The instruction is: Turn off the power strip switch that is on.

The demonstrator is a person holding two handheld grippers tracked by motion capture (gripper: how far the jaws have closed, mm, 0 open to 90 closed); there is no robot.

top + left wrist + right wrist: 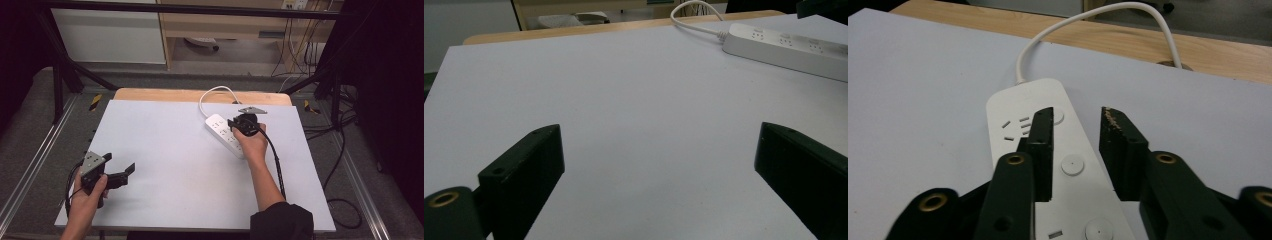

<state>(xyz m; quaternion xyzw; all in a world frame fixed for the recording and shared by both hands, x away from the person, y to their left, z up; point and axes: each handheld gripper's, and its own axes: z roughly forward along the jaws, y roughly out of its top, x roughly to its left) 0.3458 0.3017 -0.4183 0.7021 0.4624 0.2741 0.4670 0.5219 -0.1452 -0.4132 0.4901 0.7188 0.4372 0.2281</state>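
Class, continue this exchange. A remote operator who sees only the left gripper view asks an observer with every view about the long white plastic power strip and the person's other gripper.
Operator: I see the long white plastic power strip far off, beyond my left gripper. Where is the right gripper?
Observer: The right gripper is over the strip's cable end, held in the person's right hand.
Operator: Has it clamped anything?
Observer: No. Its jaws stand apart, and a round white button on the strip's top face shows between them.
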